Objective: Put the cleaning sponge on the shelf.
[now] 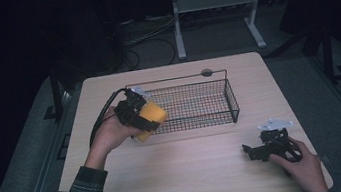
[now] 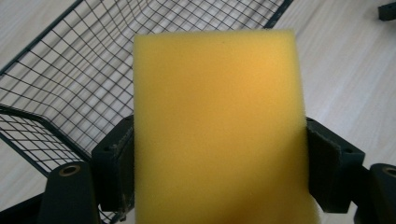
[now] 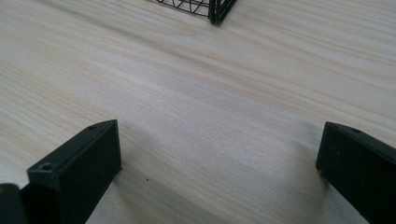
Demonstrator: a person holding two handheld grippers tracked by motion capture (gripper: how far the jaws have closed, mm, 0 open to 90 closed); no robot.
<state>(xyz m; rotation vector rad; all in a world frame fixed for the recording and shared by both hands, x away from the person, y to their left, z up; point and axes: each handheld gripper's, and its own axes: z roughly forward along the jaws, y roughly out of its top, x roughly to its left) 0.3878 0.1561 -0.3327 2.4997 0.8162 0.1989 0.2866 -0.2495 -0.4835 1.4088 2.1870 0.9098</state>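
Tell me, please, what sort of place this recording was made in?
Probably a lab or test room: a bare wooden table in the dark, cables across the floor, a white stand behind.

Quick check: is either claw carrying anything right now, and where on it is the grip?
The left claw holds the yellow sponge, pads pressed on its two opposite side faces, at the wire basket's left end. The right claw is open on the table, holding nothing.

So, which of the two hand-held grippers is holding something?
The left hand-held gripper: its jaws clamp the yellow sponge beside the wire basket. The right hand-held gripper is open over the bare table.
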